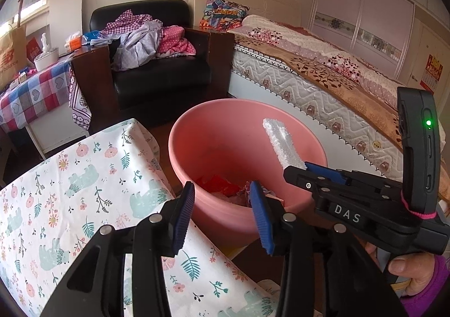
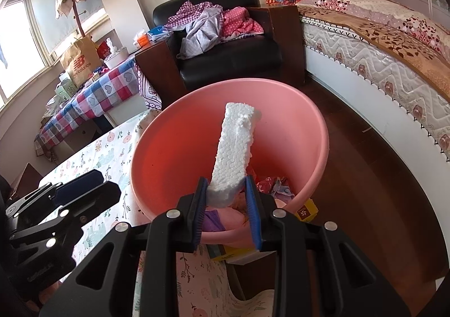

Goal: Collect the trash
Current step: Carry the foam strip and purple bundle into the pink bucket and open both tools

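- The right gripper (image 2: pixel 225 201) pinches the lower end of a white foam strip (image 2: pixel 234 148). Its 2 blue pads press on either side, so the strip stands up at a tilt over the pink basin (image 2: pixel 315 125).
- I'd say it is held by the end so the long piece can go into the basin rather than catch on the rim.
- The left gripper (image 1: pixel 222 215) hangs at the basin's near edge with its fingers (image 1: pixel 184 218) spread and nothing between them. It looks to me like a hand that has no load to carry right now.
- The basin sits just beside the table with the floral cloth (image 1: pixel 70 176), its rim close to the table's corner. That seems handy for sweeping scraps off the cloth.
- Inside the basin lies crumpled trash (image 2: pixel 277 189): red, pink and purple wrappers and paper at the bottom. Collection looks well along.
- A yellow box (image 2: pixel 305 211) peeks out from under the basin; I can't tell whether it props it up.
- A hand (image 1: pixel 405 269) in a purple sleeve grips the right tool's handle.
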A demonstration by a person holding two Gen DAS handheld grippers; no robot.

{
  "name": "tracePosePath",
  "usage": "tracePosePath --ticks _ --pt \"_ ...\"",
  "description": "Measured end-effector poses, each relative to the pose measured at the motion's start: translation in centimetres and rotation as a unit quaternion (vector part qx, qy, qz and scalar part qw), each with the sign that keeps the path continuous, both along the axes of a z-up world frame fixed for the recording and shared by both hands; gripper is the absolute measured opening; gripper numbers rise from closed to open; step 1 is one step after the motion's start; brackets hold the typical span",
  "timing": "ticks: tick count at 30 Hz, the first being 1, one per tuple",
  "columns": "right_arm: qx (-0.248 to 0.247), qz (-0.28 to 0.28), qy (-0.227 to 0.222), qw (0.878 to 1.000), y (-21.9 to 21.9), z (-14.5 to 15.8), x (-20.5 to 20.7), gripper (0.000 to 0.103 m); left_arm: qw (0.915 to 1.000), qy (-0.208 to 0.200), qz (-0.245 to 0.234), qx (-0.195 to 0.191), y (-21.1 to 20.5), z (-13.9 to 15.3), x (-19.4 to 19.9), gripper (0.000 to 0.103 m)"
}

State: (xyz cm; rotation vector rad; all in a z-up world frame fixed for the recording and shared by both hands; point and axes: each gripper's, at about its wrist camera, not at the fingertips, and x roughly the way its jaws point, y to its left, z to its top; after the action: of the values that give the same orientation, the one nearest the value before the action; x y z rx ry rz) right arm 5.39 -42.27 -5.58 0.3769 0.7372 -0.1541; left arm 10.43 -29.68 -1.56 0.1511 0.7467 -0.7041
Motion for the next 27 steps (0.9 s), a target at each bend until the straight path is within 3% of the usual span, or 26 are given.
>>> tracePosePath --ticks 10,13,23,25,27 --pt "0.004 0.002 0.005 1.0 -0.1 -0.3 0.1 0.03 1.0 0.005 0.003 0.0 0.1 0.2 -0.3 0.04" --pt "-0.001 0.002 0.0 1.0 0.2 0.0 -0.1 0.039 1.0 0.006 0.004 0.0 0.2 0.2 -0.3 0.04" --pt "-0.017 0.006 -0.004 1.0 1.8 1.0 -0.7 0.042 0.9997 0.017 0.016 -0.01 1.2 0.2 -0.9 0.041" --pt "-0.024 0.007 -0.006 1.0 2.3 1.3 -0.9 0.05 0.9995 0.018 0.02 -0.013 1.6 0.2 -1.0 0.041" --pt "-0.03 0.008 -0.007 0.999 2.6 1.6 -1.1 0.051 0.9994 0.02 0.024 -0.015 1.9 0.3 -1.0 0.041"
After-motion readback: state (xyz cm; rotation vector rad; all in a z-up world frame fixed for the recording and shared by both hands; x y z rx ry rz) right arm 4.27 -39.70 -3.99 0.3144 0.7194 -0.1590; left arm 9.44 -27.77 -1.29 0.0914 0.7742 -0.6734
